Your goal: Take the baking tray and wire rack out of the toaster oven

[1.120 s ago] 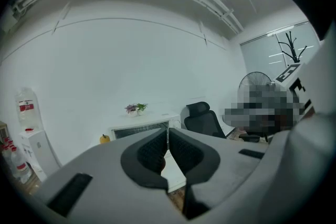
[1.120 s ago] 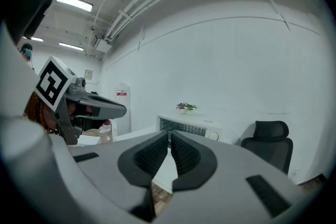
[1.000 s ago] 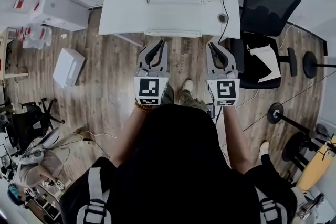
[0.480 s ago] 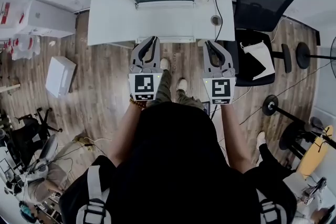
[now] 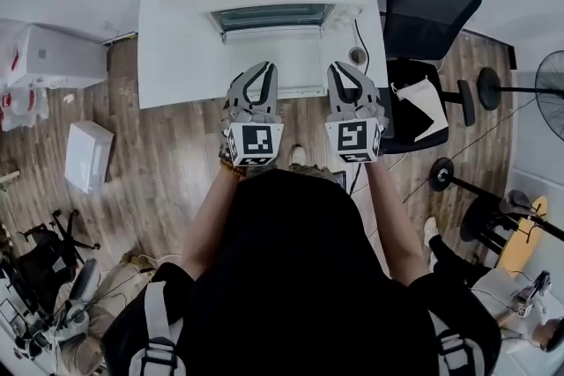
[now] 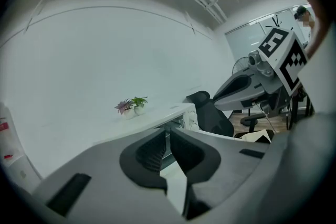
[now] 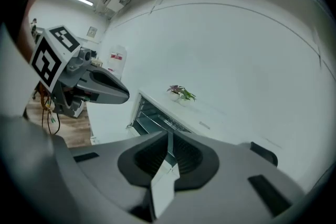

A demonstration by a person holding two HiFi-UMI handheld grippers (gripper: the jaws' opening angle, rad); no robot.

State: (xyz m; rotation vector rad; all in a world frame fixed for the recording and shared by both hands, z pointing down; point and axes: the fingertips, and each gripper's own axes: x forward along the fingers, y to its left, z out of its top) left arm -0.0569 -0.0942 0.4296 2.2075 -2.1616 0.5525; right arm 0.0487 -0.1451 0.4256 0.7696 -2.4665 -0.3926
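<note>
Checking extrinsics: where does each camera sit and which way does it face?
Head view: on the person's head, facing steeply down at the table and toaster oven; shows torso, forearms, left gripper, right gripper.
Left gripper view: on the left gripper, facing along its shut jaws toward the oven; right gripper at right.
Right gripper view: on the right gripper, along its shut jaws toward the oven; left gripper at left.
Shared: both gripper views show the plant atop the oven.

white walls (image 6: 105,50), wood plank floor (image 5: 176,154), white table (image 5: 176,57), black office chair (image 5: 427,0), perhaps a fan (image 5: 545,92).
</note>
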